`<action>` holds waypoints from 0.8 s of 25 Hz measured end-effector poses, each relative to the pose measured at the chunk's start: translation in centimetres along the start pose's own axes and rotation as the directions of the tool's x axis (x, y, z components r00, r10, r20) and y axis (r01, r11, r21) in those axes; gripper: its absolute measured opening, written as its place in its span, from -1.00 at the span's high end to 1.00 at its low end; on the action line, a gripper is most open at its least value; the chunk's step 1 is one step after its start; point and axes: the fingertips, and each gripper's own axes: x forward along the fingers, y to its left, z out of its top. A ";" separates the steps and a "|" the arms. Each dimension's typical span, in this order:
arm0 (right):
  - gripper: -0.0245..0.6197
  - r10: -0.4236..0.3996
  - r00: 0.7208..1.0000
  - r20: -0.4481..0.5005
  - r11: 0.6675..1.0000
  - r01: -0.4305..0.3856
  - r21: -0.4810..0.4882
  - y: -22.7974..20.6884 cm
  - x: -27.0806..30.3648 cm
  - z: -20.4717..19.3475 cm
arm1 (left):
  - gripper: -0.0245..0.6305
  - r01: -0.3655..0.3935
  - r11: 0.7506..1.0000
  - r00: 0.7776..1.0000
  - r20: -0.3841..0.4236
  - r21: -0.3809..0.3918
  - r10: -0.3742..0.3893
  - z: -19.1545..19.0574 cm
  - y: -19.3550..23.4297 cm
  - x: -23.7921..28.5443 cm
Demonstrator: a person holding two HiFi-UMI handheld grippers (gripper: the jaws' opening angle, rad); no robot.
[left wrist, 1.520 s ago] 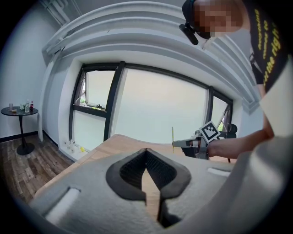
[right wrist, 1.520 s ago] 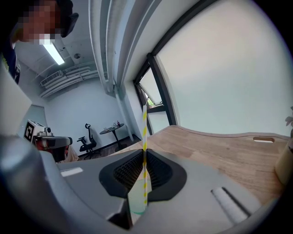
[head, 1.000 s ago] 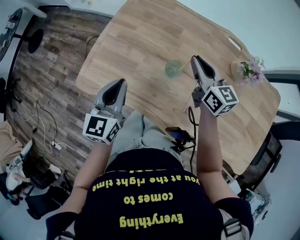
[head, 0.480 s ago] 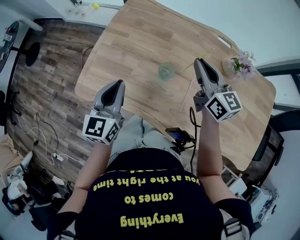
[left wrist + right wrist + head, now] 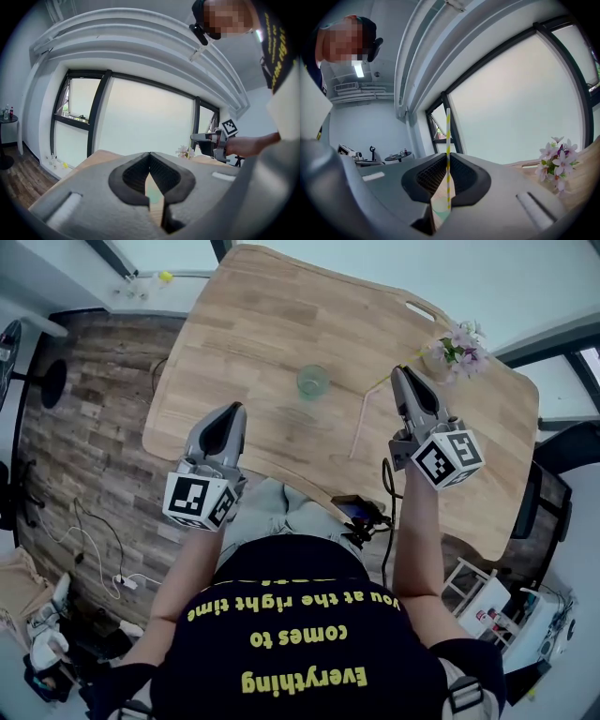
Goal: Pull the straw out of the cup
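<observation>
Head view: my right gripper pinches straw. Straw slants lower-left to upper-right, low end clear of cup. Cup stands left of it, upper centre of table. Left gripper hangs lower left, well apart.
Left gripper view: jaws together, empty.
Right gripper view: straw upright, clamped between pads.

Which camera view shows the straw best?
The right gripper view: the yellow-and-white striped straw stands upright, clamped in the right gripper, sharp against the window. The head view shows only a short yellow stretch past that gripper's tip. In the left gripper view it is too small to make out.
</observation>
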 end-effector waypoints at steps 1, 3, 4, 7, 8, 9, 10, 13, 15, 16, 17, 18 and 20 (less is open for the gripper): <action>0.82 -0.008 1.000 0.002 1.000 0.008 0.001 -0.1 -0.4 0.0 | 0.93 0.008 1.000 1.000 0.002 0.002 -0.008 0.1 -0.2 0.1; 0.82 -0.019 1.000 0.002 1.000 0.019 0.004 -0.1 -1.2 0.0 | 0.93 0.025 1.000 1.000 0.006 0.004 -0.025 0.3 -0.6 0.3; 0.82 -0.024 1.000 -0.002 1.000 0.024 0.008 -0.1 -1.5 -0.1 | 0.93 0.033 0.999 0.999 0.006 0.005 -0.033 0.3 -0.8 0.4; 0.82 -0.026 1.000 -0.018 0.999 0.026 0.032 -0.1 -2.1 -0.9 | 0.93 0.053 0.999 0.999 0.003 0.010 -0.053 0.3 -1.1 0.6; 0.82 -0.027 0.999 -0.025 0.999 0.028 0.041 -0.2 -2.3 -1.3 | 0.93 0.057 0.998 0.998 0.002 0.012 -0.057 0.2 -1.1 0.7; 0.82 -0.029 0.999 -0.033 0.998 0.030 0.049 -0.3 -2.4 -1.8 | 0.93 0.062 0.998 0.998 0.001 0.013 -0.062 0.2 -1.2 0.8; 0.82 -0.032 0.999 -0.041 0.998 0.034 0.059 -0.4 -2.6 -2.3 | 0.93 0.067 0.998 0.998 0.000 0.013 -0.067 0.0 -1.3 0.9; 0.82 -0.041 0.997 -0.068 0.995 0.047 0.085 -0.6 -3.1 -3.7 | 0.93 0.077 0.997 0.997 -0.008 0.009 -0.077 -0.3 -1.5 1.1; 0.82 -0.046 0.995 -0.085 0.994 0.054 0.100 -0.6 -3.3 -4.5 | 0.93 0.081 0.997 0.997 -0.013 0.006 -0.081 -0.4 -1.5 1.0; 0.82 -0.047 0.994 -0.094 0.993 0.057 0.107 -0.6 -3.4 -5.0 | 0.93 0.082 0.997 0.996 -0.017 0.004 -0.082 -0.6 -1.5 1.0; 0.82 -0.047 0.993 -0.105 0.992 0.059 0.113 -0.6 -3.4 -5.5 | 0.93 0.083 0.997 0.996 -0.021 0.004 -0.083 -0.7 -1.5 1.0; 0.82 -0.046 0.992 -0.117 0.991 0.060 0.119 -0.7 -3.4 -6.0 | 0.93 0.083 0.997 0.996 -0.026 0.003 -0.083 -0.9 -1.5 1.1; 0.82 -0.042 0.989 -0.140 0.989 0.061 0.131 -1.0 -3.4 -7.1 | 0.93 0.084 0.996 0.996 -0.034 0.002 -0.084 -1.2 -1.5 1.2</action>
